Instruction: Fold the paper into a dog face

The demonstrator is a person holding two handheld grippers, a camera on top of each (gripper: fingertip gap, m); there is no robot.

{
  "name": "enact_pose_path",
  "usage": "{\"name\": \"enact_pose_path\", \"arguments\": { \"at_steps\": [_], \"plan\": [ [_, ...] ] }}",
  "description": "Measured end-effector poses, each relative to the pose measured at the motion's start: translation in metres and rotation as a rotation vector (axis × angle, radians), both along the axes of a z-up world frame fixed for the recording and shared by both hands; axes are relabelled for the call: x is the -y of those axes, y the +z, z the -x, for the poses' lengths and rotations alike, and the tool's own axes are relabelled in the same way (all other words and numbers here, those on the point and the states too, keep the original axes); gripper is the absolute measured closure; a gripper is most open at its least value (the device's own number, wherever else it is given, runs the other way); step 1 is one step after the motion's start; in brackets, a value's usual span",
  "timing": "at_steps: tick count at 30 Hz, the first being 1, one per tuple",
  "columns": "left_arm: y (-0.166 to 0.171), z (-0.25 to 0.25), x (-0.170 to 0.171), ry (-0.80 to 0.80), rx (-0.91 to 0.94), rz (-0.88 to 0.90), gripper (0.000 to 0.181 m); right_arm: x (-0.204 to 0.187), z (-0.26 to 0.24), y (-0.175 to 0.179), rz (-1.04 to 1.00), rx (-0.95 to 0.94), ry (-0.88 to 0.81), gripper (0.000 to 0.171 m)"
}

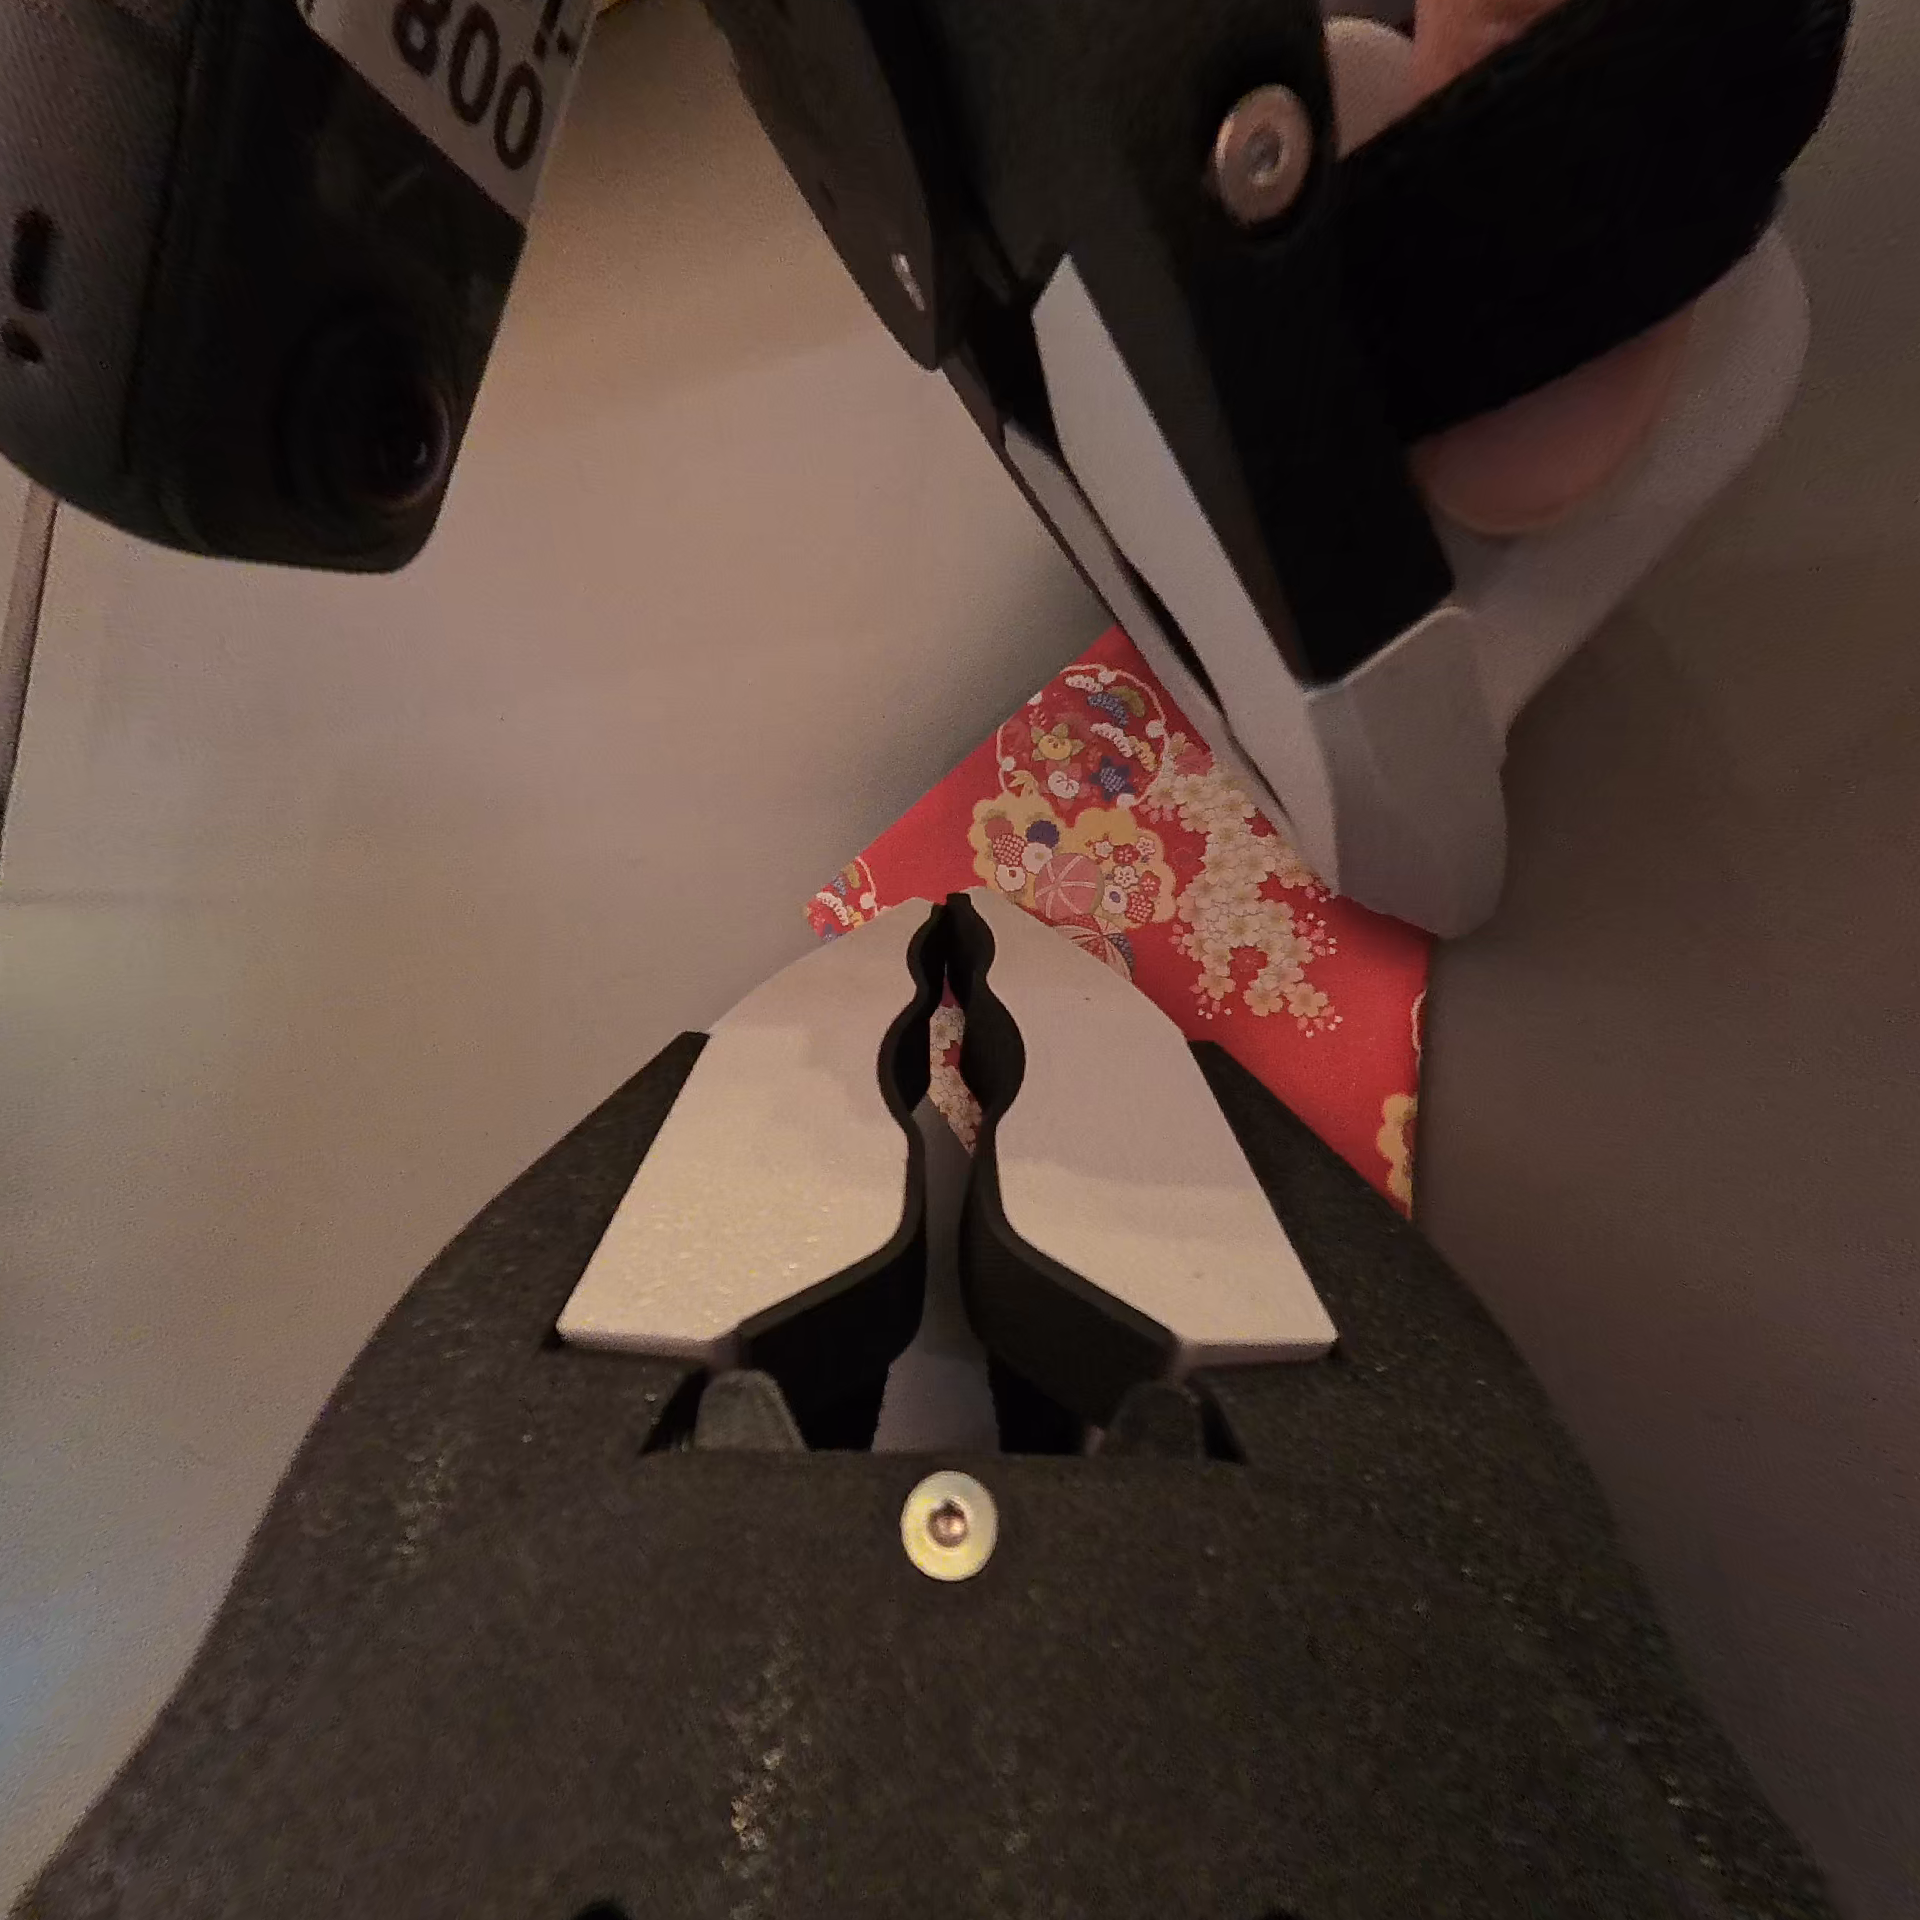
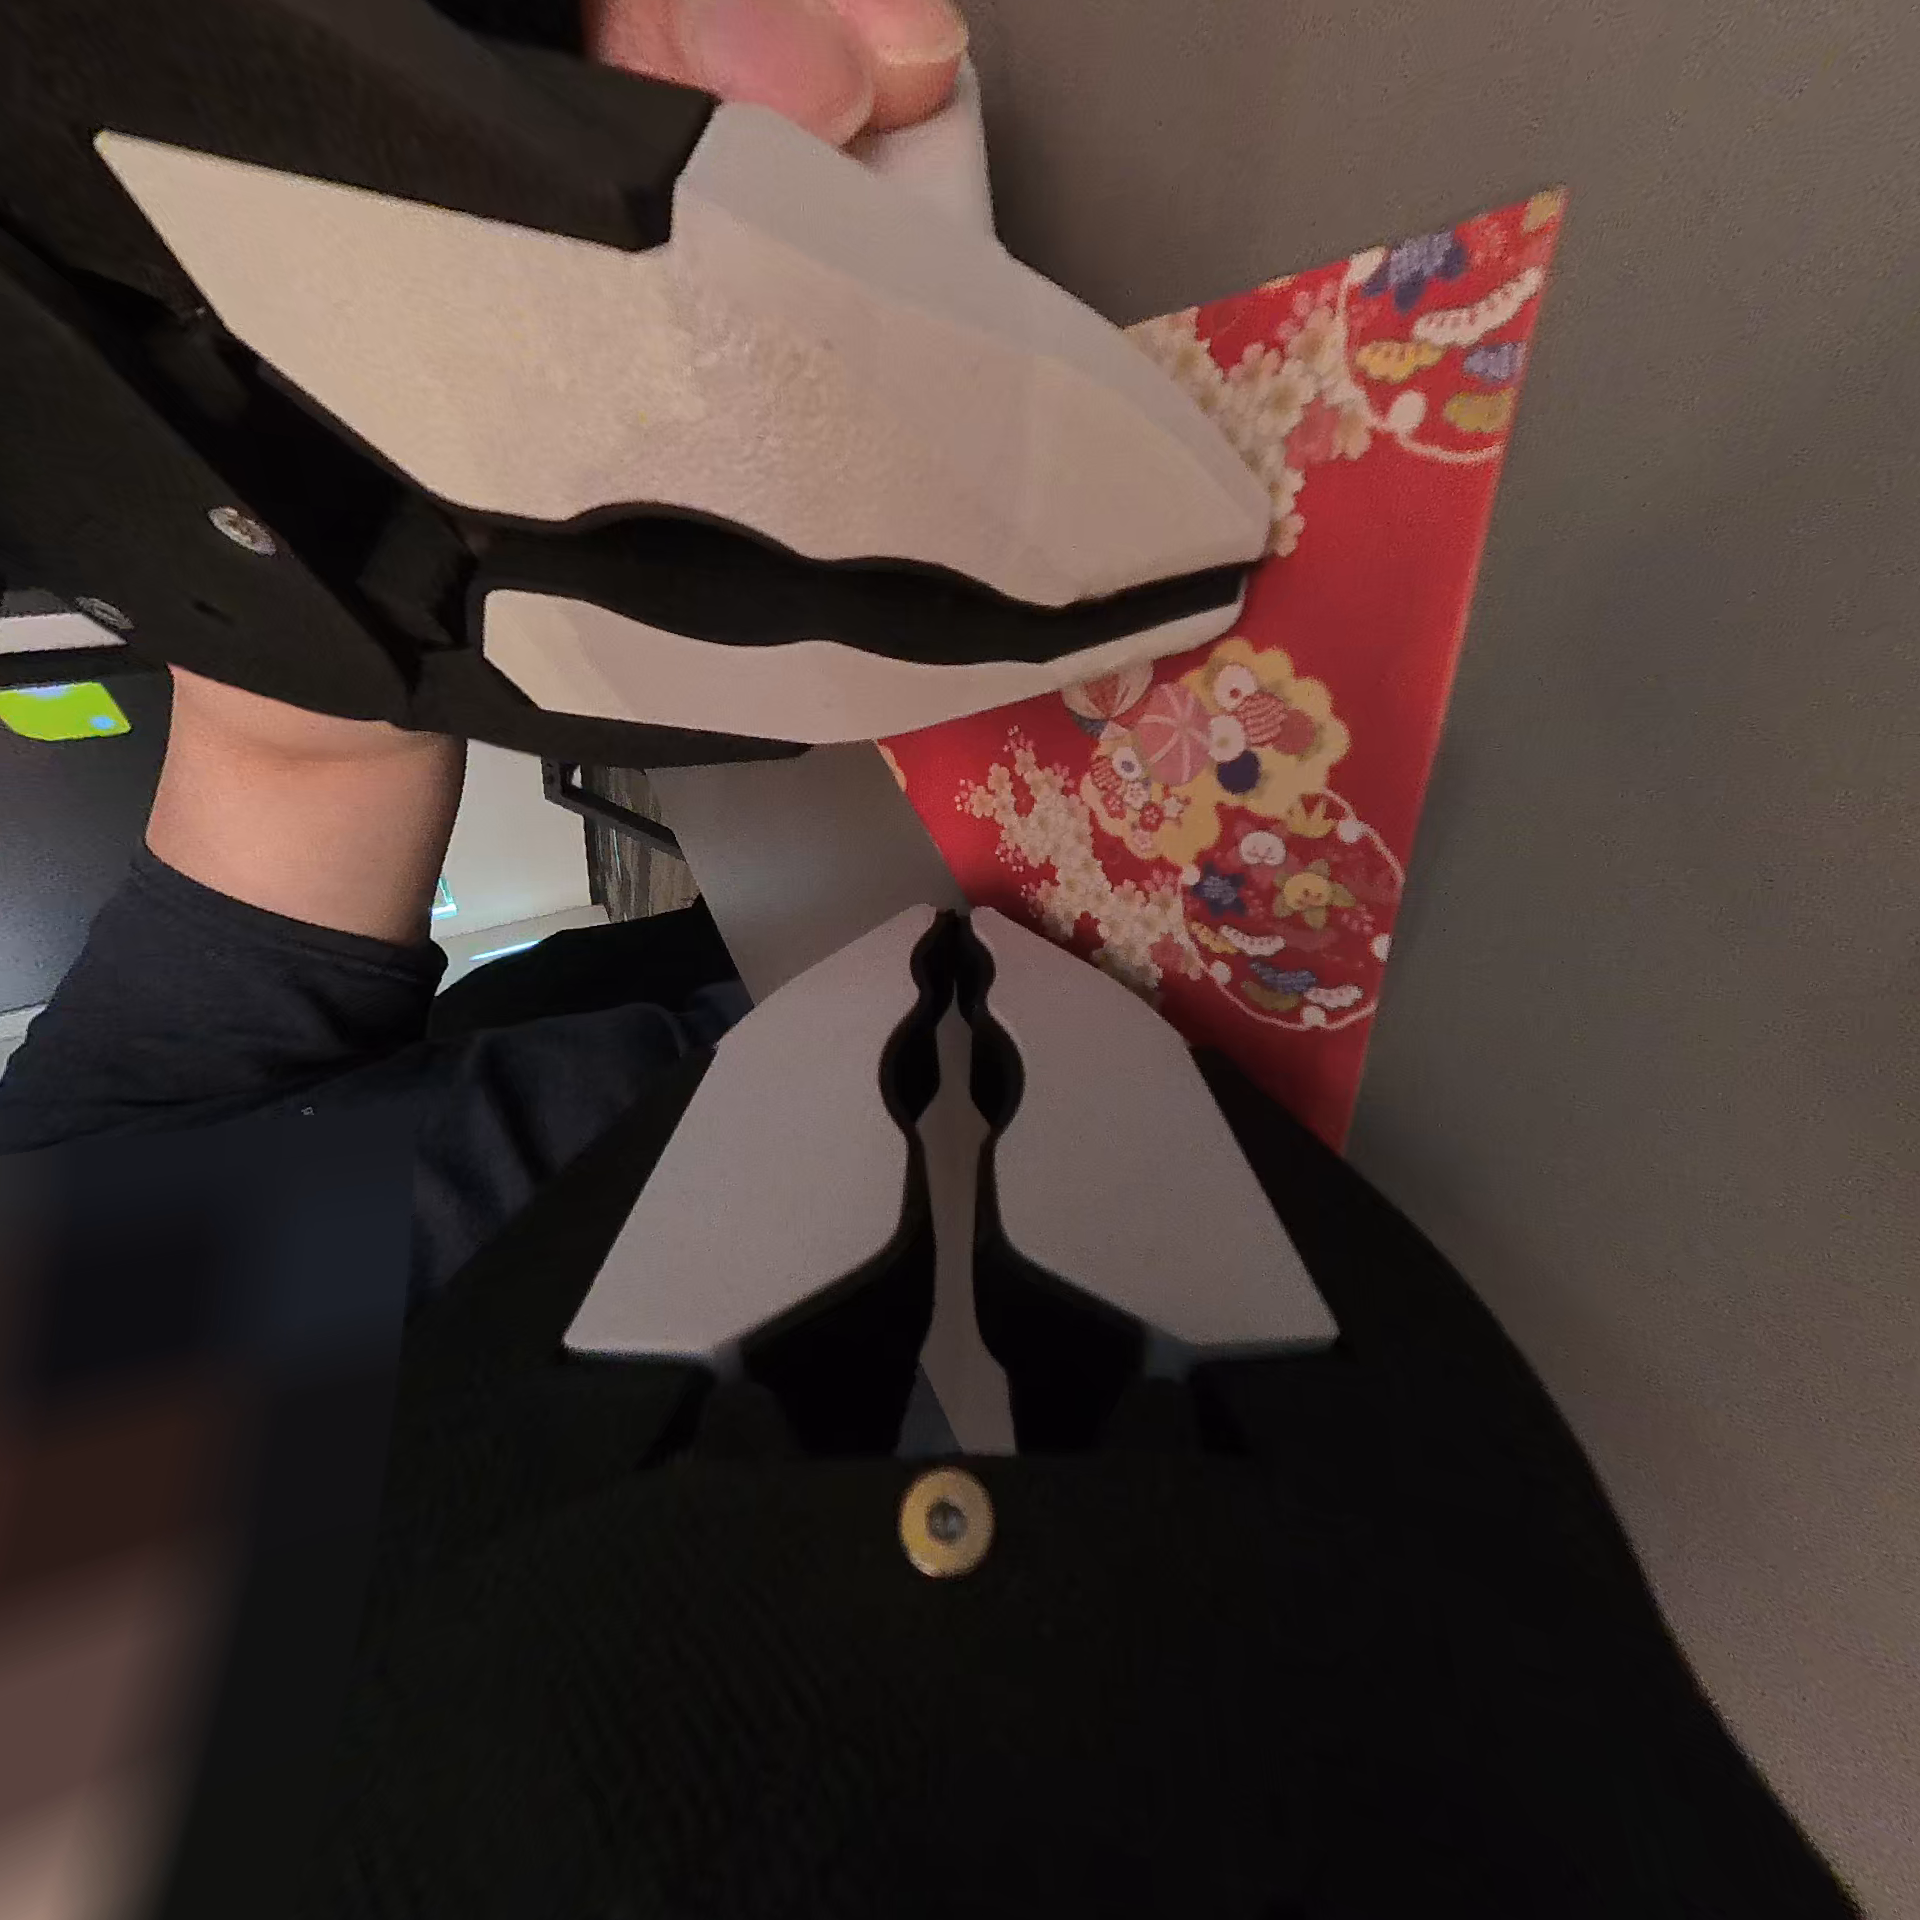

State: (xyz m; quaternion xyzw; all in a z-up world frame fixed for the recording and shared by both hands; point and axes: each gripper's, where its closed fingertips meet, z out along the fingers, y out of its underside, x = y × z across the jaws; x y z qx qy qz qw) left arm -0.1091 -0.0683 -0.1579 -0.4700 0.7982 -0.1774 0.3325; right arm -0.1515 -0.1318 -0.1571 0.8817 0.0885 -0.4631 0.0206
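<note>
The paper (image 1: 1278,997) is red with a flower pattern and lies flat on the grey table (image 1: 416,935). In the right wrist view the paper (image 2: 1382,644) shows as a folded triangle. My left gripper (image 1: 951,916) is shut, with its tips over the paper's left edge. It enters the right wrist view (image 2: 1242,582) from the upper left, tips touching the middle of the paper. My right gripper (image 2: 954,923) is shut, tips at the triangle's lower left edge. In the left wrist view it (image 1: 1335,862) leans in from the upper right onto the paper. I cannot tell whether either pinches a layer.
A person's forearm and dark sleeve (image 2: 270,831) are at the left behind the left gripper. A green lit object (image 2: 62,712) sits at the far left. The right gripper's camera body (image 1: 260,312) hangs at the upper left. Bare table (image 2: 1714,727) lies right of the paper.
</note>
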Motion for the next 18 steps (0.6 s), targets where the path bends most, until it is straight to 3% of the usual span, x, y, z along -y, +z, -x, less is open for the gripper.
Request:
{"name": "enact_pose_path", "arguments": {
  "at_steps": [18],
  "plan": [
    [-0.0003, -0.0008, -0.0002, -0.020, 0.000, -0.033, 0.181, 0.0067, -0.0019, 0.0008, 0.020, -0.035, -0.047, 0.171]
  ]
}}
